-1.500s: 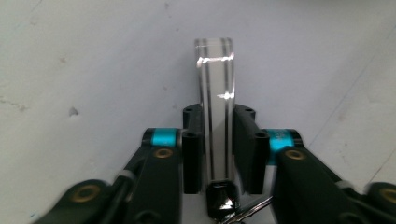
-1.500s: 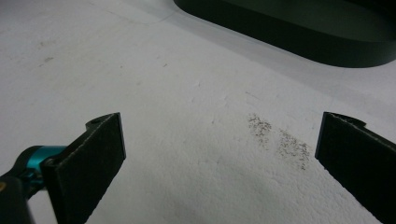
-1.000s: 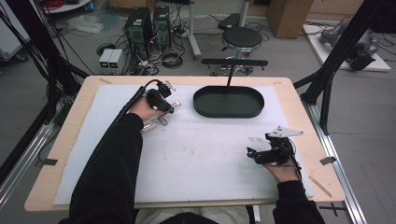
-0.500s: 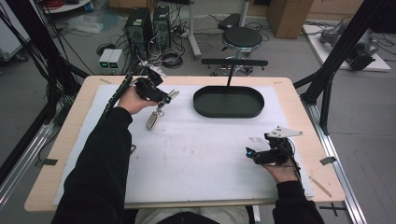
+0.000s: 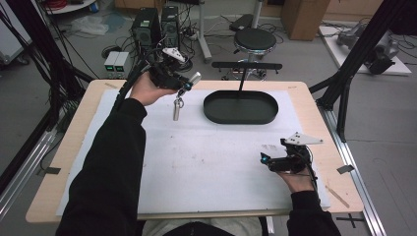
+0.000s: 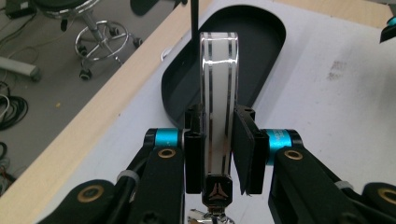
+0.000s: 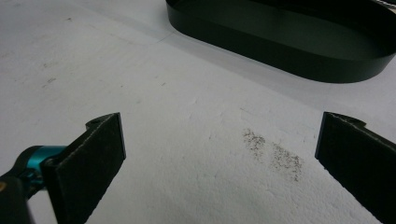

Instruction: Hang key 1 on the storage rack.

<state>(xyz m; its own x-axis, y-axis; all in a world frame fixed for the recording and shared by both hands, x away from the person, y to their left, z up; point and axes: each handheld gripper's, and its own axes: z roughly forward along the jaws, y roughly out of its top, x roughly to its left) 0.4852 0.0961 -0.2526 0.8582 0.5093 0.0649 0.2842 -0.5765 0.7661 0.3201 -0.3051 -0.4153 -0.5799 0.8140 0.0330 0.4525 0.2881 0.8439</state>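
Observation:
My left gripper [image 5: 185,84] is raised above the back left of the white mat, its jaws shut on a polished metal key clip [image 6: 218,100]. The clip's silver end [image 5: 194,77] sticks out toward the black oval tray [image 5: 216,114], and a ring with a small silver pendant [image 5: 176,110] dangles beneath it, off the mat. In the left gripper view the clip stands upright between both pads, with the tray [image 6: 180,88] beyond it. My right gripper [image 5: 266,160] rests low at the mat's right front, open, with nothing between its pads [image 7: 100,140].
A thin black post with a crossbar [image 5: 247,65] rises from the tray's back edge. The white mat [image 5: 206,162] covers most of the wooden table [image 5: 81,128]. A stool, computer cases and cables stand on the floor behind. Black frame struts flank the table.
My left hand has lifted the key clip up from the mat and back toward the far edge; the pendant now hangs free. The right hand has stayed put.

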